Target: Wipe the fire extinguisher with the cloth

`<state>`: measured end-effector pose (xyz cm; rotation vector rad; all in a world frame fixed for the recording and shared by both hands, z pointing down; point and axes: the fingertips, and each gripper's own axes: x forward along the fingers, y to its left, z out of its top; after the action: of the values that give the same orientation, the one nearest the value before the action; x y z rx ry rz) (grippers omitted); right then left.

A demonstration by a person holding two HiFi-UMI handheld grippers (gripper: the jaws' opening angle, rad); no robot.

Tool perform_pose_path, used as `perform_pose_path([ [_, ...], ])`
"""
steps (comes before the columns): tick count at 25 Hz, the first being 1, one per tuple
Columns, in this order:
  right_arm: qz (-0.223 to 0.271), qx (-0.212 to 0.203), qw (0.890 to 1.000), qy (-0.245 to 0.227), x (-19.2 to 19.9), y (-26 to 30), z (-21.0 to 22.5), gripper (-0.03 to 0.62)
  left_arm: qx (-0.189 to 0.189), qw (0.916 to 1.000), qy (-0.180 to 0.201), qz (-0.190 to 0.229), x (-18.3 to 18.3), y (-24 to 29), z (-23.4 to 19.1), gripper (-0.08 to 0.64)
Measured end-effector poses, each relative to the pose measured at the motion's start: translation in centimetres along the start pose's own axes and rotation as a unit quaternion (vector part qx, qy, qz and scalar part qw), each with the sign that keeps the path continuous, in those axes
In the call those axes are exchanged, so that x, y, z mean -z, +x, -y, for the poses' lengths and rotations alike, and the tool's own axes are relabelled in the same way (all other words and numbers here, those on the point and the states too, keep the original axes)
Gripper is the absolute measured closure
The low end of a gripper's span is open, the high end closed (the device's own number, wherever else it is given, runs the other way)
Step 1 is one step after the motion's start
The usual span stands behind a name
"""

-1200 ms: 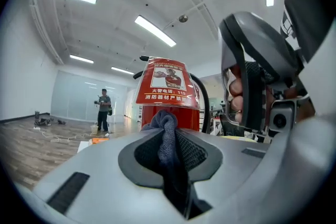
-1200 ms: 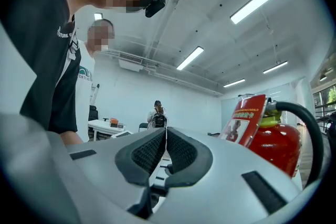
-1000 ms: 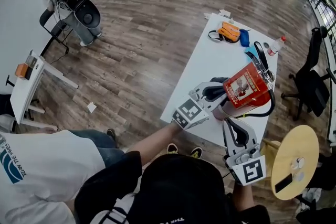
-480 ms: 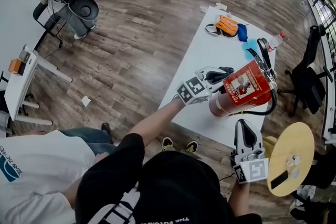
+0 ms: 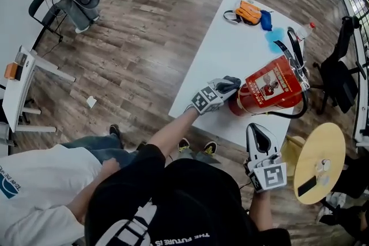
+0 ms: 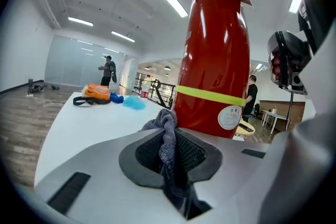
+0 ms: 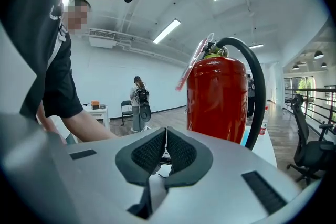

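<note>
A red fire extinguisher (image 5: 271, 89) with a black hose stands near the front edge of the white table (image 5: 228, 49). My left gripper (image 5: 233, 84) is at its left side, low by the base. In the left gripper view that gripper (image 6: 169, 136) is shut on a grey cloth (image 6: 167, 131), and the red cylinder (image 6: 215, 60) rises right behind the cloth; I cannot tell whether they touch. My right gripper (image 5: 255, 128) is shut in front of the table edge, apart from the extinguisher. The right gripper view shows its jaws (image 7: 166, 136) closed on nothing, facing the extinguisher (image 7: 218, 97).
An orange item (image 5: 249, 10), a blue object (image 5: 266, 20), a light blue patch (image 5: 275, 38) and a bottle (image 5: 305, 31) lie at the table's far end. A round wooden stool (image 5: 320, 161) stands at the right. An office chair (image 5: 340, 78) is beyond the table.
My left gripper with the cloth has sunk down along the extinguisher's left side toward its base. The right gripper has dropped slightly and stays shut.
</note>
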<state>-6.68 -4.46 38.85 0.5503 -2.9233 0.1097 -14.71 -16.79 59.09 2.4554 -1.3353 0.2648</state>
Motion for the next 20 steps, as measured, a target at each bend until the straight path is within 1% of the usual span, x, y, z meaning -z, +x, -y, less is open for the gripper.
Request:
perform_pose_path([
  [2, -0.011, 0.003, 1.0, -0.003, 0.7, -0.2, 0.2, 0.572, 0.003, 1.0, -0.009, -0.003, 1.1, -0.4, 1.0, 0.495],
  [5, -0.026, 0.012, 1.0, 0.003, 1.9, -0.7, 0.8, 0.572, 0.006, 0.9998, -0.014, 0.009, 1.9, -1.4, 2.9, 0.495],
  [8, -0.035, 0.016, 0.999, 0.009, 3.1, -1.2, 1.3, 0.572, 0.006, 0.9994, -0.03, 0.014, 2.9, -2.1, 5.1, 0.495],
  [12, -0.05, 0.014, 0.999, 0.014, 5.4, -1.4, 1.3, 0.572, 0.01, 0.9995, -0.027, 0.014, 3.9, -2.1, 7.8, 0.495],
  [14, -0.065, 0.018, 0.998, 0.016, 6.9, -1.5, 1.5, 0.572, 0.017, 0.9994, -0.023, 0.017, 3.7, -1.9, 9.2, 0.495],
  [18, -0.089, 0.038, 0.995, 0.023, 9.2, -2.6, 2.1, 0.572, 0.052, 0.9983, -0.007, 0.025, 2.3, -0.7, 13.4, 0.495],
  [20, -0.088, 0.049, 0.995, 0.022, 9.6, -2.5, 3.0, 0.572, 0.058, 0.9978, 0.004, 0.031, 1.1, 0.2, 13.9, 0.495],
])
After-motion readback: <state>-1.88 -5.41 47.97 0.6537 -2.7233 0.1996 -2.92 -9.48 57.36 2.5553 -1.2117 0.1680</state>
